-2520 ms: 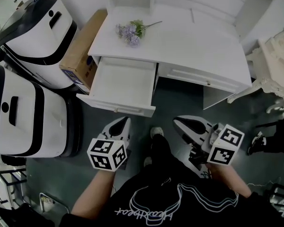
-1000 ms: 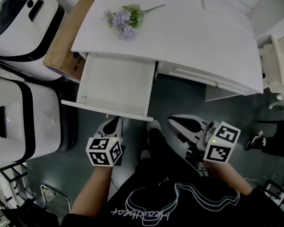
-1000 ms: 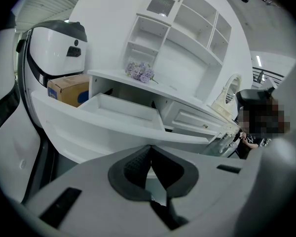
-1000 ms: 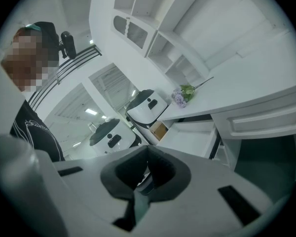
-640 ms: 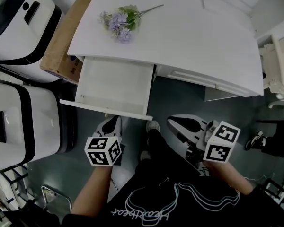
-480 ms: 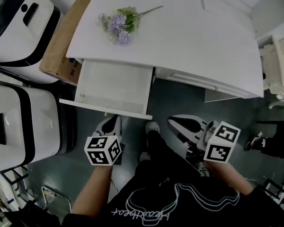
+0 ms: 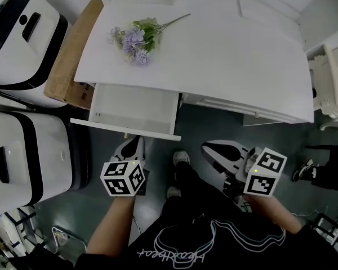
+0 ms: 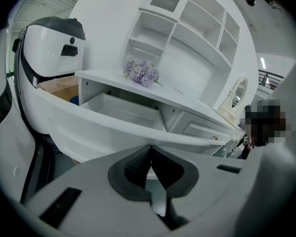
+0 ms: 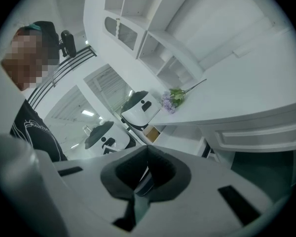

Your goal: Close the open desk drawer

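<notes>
Though empty, both tongs [image 8: 150,152] [image 9: 147,154] together.

Head view, 6 o'clock: black short-sleeved T-shirt [image 7: 208,241], white outline graphic and script lettering across the chest. Dark trousers [image 7: 186,179], pale shoes [image 7: 181,158]. At 7 o'clock the left gripper [image 7: 135,141], at 5 o'clock the right gripper [image 7: 213,147]: white shells, black trim, each with a black-and-white marker cube [image 7: 123,178]. Dark grey ribbed pads [image 8: 134,164].

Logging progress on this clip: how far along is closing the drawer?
Done: not closed yet; the drawer juts out from the desk, its inside showing. In hand: the shut left gripper sits at its front panel, seemingly pushing. Left: slide it flush. The right gripper, also shut, hangs back.
</notes>
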Tool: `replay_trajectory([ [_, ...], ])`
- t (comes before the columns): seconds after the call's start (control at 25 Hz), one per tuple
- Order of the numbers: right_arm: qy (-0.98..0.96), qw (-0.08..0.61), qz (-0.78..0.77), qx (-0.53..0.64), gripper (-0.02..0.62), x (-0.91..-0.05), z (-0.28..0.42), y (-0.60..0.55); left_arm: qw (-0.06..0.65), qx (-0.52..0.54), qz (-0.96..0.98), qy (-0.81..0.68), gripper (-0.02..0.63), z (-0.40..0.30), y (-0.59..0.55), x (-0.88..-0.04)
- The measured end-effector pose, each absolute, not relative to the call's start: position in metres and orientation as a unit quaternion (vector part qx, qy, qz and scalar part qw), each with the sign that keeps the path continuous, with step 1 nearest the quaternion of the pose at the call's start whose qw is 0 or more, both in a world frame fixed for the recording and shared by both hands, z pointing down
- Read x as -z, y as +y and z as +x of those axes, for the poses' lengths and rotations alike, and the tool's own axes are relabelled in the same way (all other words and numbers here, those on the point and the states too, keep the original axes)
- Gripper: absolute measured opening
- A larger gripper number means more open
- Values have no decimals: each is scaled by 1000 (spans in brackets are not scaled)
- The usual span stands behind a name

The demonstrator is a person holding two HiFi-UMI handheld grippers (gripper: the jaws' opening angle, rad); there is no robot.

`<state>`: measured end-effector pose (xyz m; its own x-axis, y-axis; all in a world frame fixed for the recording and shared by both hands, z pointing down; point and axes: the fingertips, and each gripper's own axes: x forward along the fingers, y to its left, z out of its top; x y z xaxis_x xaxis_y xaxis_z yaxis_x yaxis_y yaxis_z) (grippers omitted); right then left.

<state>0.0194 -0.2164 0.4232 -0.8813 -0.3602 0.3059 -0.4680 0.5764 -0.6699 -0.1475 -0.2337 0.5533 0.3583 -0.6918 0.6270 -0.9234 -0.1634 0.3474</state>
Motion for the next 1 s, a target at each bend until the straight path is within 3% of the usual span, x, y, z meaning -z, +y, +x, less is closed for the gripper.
replay_trajectory([
  [1.0, -882, 99, 237, -396, 6, -441, 27, -268, 336, -139, 749, -554, 5, -133, -327, -552],
])
